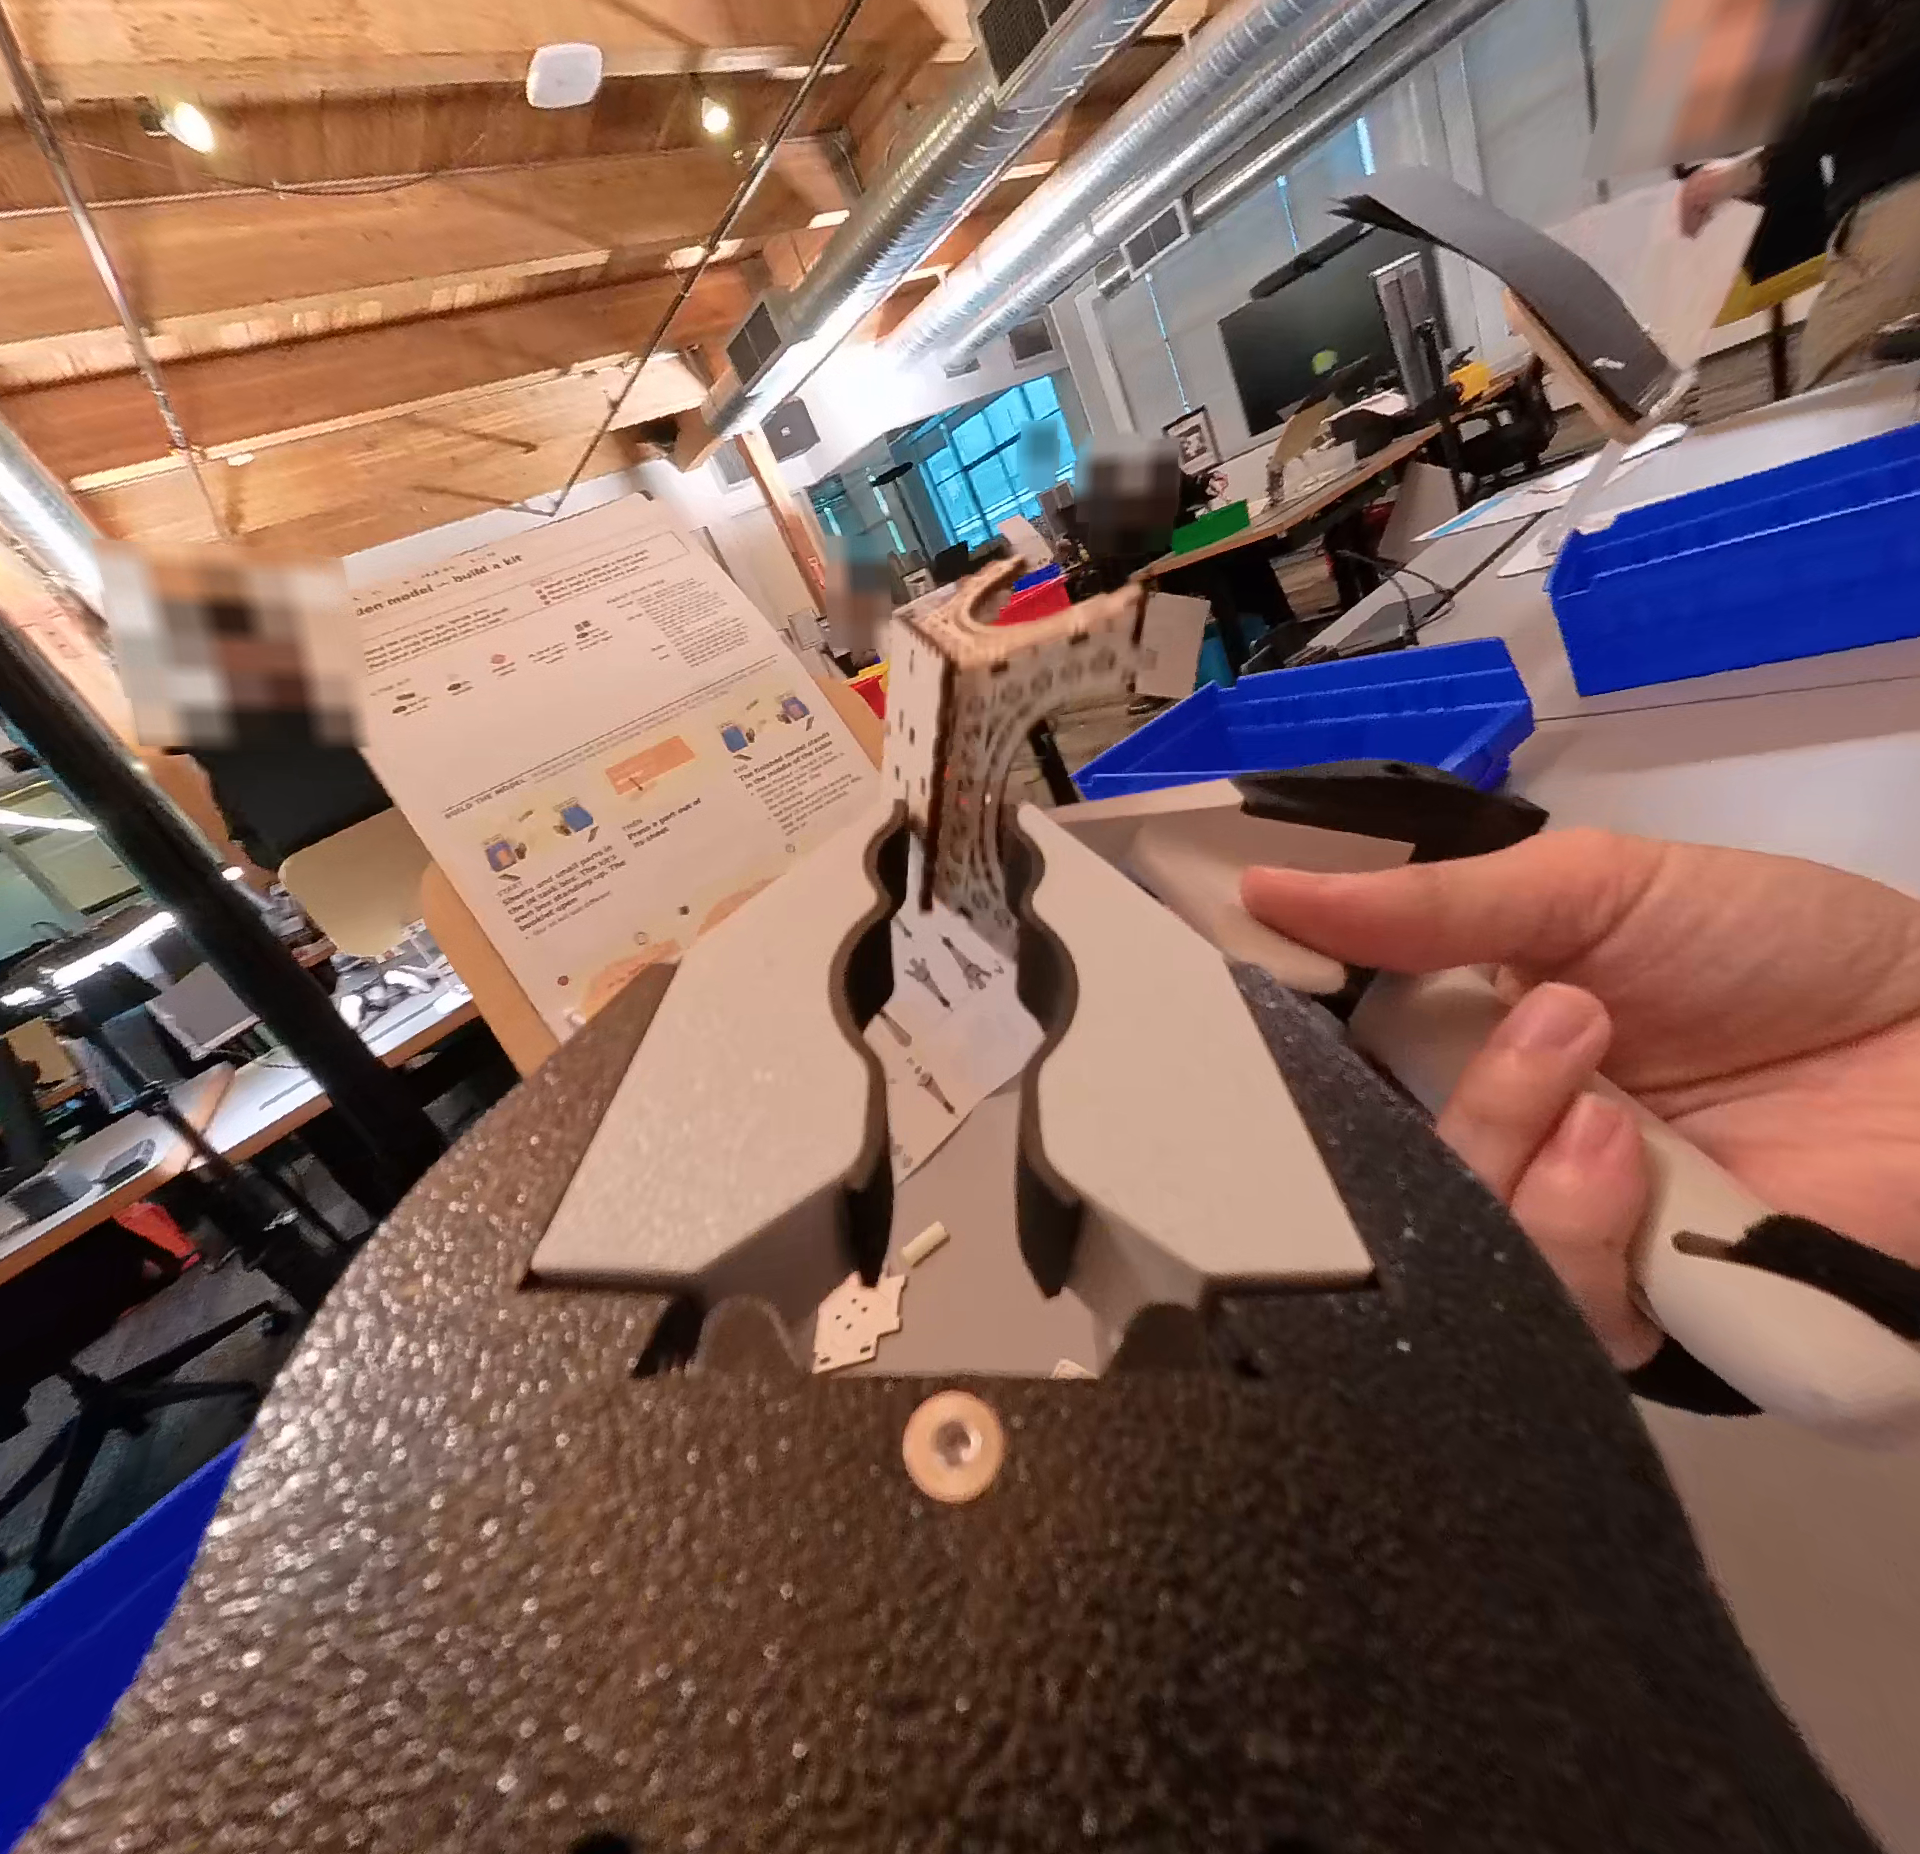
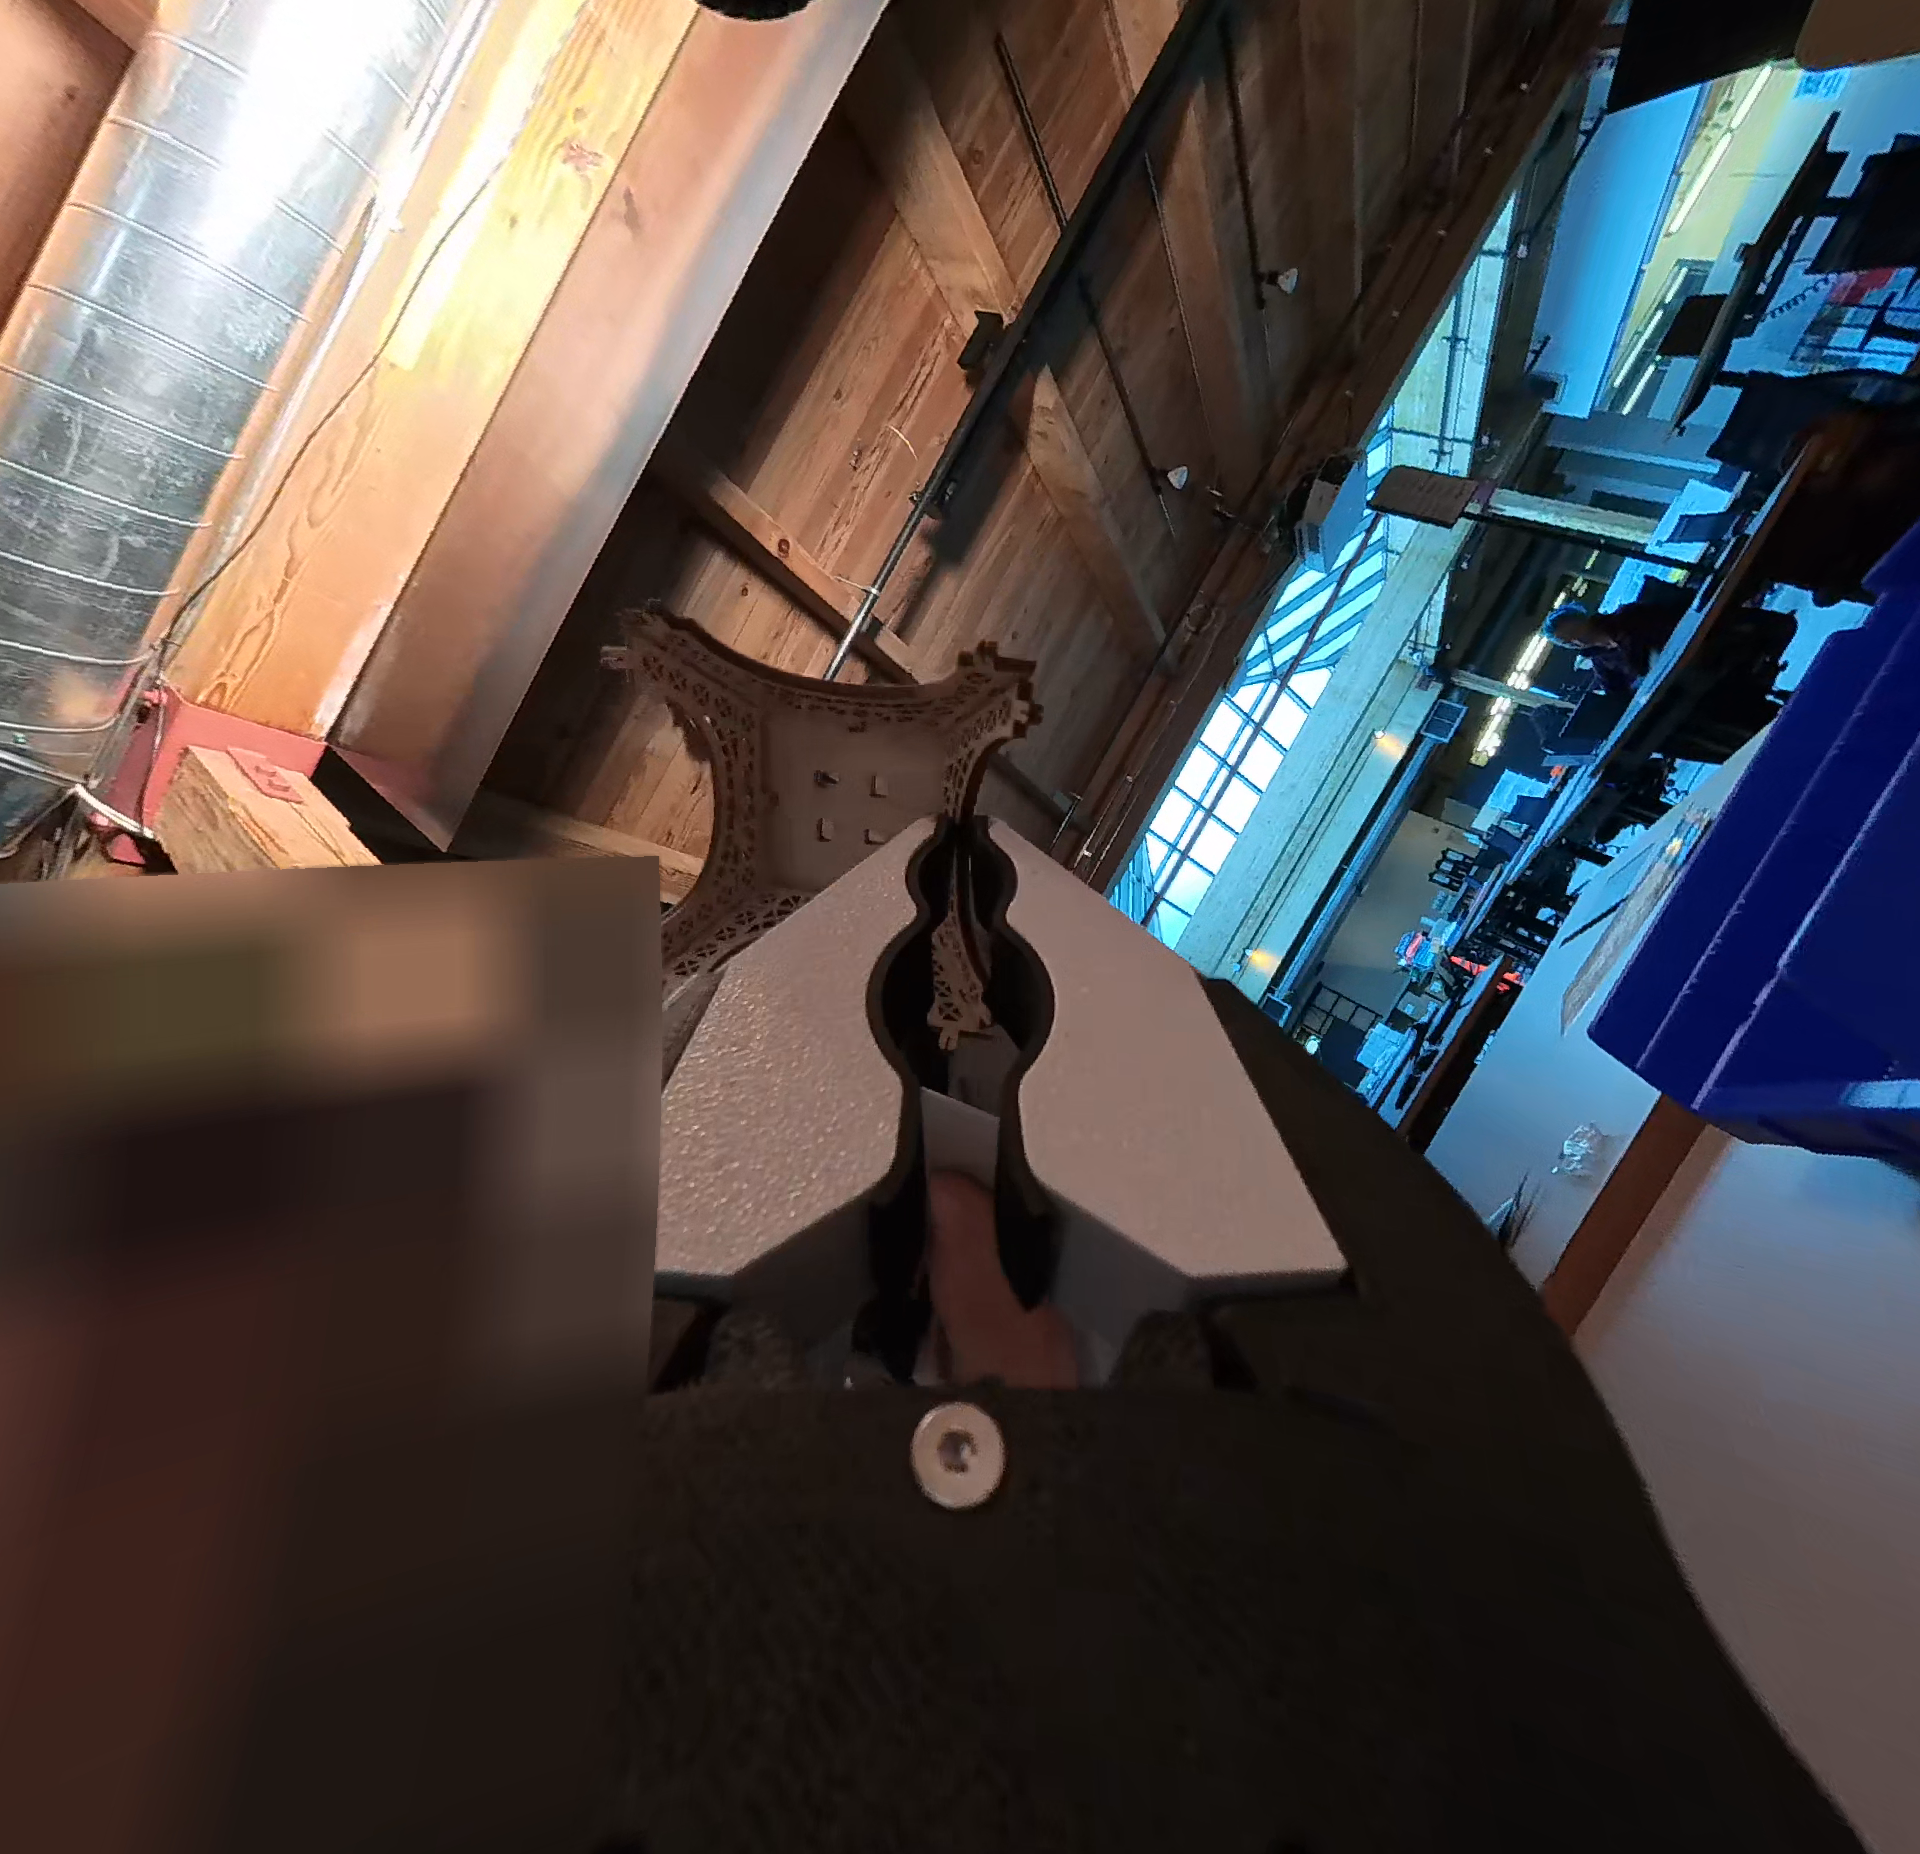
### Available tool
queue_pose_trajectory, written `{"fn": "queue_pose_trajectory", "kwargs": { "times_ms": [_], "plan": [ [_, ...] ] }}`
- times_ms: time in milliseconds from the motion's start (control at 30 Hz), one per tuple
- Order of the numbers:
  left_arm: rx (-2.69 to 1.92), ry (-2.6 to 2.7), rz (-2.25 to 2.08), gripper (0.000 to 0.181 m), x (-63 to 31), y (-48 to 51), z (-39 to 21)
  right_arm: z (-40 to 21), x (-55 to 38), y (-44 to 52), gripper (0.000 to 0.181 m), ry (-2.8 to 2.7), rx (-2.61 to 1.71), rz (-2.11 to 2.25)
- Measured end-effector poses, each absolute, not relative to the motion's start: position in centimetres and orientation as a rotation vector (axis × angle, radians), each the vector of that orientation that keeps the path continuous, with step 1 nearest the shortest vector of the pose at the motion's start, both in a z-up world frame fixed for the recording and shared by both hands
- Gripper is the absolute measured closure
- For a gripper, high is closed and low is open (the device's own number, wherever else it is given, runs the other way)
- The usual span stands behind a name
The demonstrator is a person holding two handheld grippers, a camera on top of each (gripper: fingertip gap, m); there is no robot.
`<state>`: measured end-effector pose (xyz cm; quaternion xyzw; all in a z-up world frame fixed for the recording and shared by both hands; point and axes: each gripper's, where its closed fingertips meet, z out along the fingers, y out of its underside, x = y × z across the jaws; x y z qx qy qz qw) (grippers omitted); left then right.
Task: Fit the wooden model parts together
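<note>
A wooden lattice model section (image 1: 1003,692), with an arch and a plate with small square holes, stands up from my left gripper (image 1: 961,843), which is shut on its lower end. In the right wrist view my right gripper (image 2: 961,838) is shut on one leg of a lattice arch section (image 2: 821,755), seemingly the same model, held up against the ceiling. In the left wrist view a hand (image 1: 1662,983) holds the right gripper's white handle (image 1: 1756,1285), and its grey finger (image 1: 1195,848) lies close beside the model's base. Below, a small loose wooden part (image 1: 857,1321) and a peg (image 1: 923,1245) lie on the grey table.
An instruction board (image 1: 582,724) stands behind the model, and a paper sheet (image 1: 961,1004) lies below. Blue bins sit at the right (image 1: 1351,708), far right (image 1: 1745,568) and bottom left (image 1: 73,1659). A black pole (image 1: 208,921) rises at left. People stand in the background. The grippers are tip to tip, or close to it.
</note>
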<state>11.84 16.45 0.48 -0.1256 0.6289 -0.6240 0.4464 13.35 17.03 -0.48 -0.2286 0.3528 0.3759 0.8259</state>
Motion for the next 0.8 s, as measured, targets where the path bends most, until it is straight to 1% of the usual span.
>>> {"fn": "queue_pose_trajectory", "kwargs": {
  "times_ms": [367, 800],
  "plan": [
    [-0.277, 1.551, -1.401, 0.168, 12.0, 16.49, 0.37, -0.91, 13.4, 17.25, 0.18, 0.757, -0.484, 0.815],
    [-0.286, 1.54, -1.359, 0.17, 12.31, 16.76, 0.22, -1.13, 13.59, 17.45, 0.18, 0.757, -0.503, 0.799]
  ]
}}
